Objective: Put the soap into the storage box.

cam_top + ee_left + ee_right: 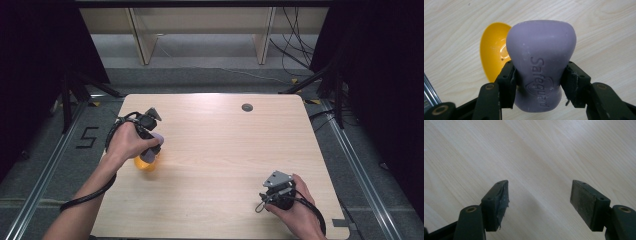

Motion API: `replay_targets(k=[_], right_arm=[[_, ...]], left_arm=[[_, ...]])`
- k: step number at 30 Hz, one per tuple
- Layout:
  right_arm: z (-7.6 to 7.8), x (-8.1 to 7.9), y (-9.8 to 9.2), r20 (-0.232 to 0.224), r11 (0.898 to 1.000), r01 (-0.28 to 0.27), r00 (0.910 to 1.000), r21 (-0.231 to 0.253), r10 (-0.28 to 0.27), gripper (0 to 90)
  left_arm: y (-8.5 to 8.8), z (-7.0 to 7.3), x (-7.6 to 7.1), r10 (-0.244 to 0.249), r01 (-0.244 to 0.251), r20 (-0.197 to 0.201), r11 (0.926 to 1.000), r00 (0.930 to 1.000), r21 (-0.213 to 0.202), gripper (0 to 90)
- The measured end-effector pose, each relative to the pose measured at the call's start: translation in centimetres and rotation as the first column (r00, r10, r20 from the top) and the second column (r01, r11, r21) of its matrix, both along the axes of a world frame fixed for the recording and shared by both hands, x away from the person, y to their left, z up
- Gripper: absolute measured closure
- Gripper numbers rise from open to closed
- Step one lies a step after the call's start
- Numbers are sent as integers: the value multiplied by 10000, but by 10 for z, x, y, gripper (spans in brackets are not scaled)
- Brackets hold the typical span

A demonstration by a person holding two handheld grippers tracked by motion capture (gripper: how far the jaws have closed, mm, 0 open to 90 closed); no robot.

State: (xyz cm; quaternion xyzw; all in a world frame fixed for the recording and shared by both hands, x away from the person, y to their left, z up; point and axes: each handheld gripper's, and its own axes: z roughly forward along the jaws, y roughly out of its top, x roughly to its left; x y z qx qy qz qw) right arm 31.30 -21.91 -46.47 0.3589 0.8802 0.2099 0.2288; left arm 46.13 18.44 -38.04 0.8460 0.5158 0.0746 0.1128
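A purple bar of soap (540, 62), stamped "Safeguard", is clamped between the black jaws of my left gripper (539, 80). It hangs just above a yellow dish (492, 53) lying on the wooden table. From above, the left gripper (150, 142) is at the table's left side, with the soap (151, 151) over the yellow dish (145, 164). My right gripper (275, 192) rests near the table's front right corner. Its jaws stand wide apart over bare wood, and the gripper (539, 203) holds nothing.
The light wooden table (220, 150) has a round grey cable hole (247, 107) near its far edge. Cables trail from both grippers. Wooden frame legs and black cables lie on the floor beyond the table.
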Motion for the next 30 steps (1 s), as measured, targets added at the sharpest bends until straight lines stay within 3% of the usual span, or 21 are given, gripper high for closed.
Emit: replay_targets(k=[2,5,8,9,13,20,21,22,23,24,27,30], right_arm=[[1,3,-2,237,9990,-388,9989,-242,394,319],[1,3,-2,279,9989,-393,9988,-255,400,319],[1,3,-2,259,9990,-380,9989,-251,387,319],[0,0,0,-3,10000,-8,10000,-10,8,319],[0,0,0,-25,10000,-11,10000,-4,11,318],[0,0,0,-13,10000,-2,10000,-2,2,319],[1,3,-2,257,9989,-390,9989,-258,397,318],[1,3,-2,264,9988,-398,9988,-270,405,319],[1,3,-2,264,9988,-398,9988,-270,405,319],[0,0,0,-42,10000,-33,10000,-18,33,318],[0,0,0,-25,10000,5,10000,-8,-5,318],[0,2,-1,47,9995,-289,9996,-131,290,318]], left_arm=[[3,-1,2,119,-119,-9,9999,9999,44,488],[7,-4,5,325,-324,-137,9994,9994,78,488],[9,-6,6,492,-490,-199,9987,9986,118,488],[10,-8,8,600,-596,-350,9981,9976,143,488],[13,-10,12,814,-798,-541,9963,9952,311,488],[19,-22,20,1580,-1570,-595,9874,9856,215,488],[19,-24,21,1705,-1698,-558,9853,9838,162,488],[19,-24,21,1705,-1698,-558,9853,9838,162,487],[20,-25,22,1749,-1742,-568,9846,9830,166,487],[20,-28,24,1929,-1927,-528,9812,9798,91,488],[22,-31,26,1920,-1915,-655,9814,9792,139,487],[22,-33,28,2025,-2023,-690,9793,9768,95,487]])
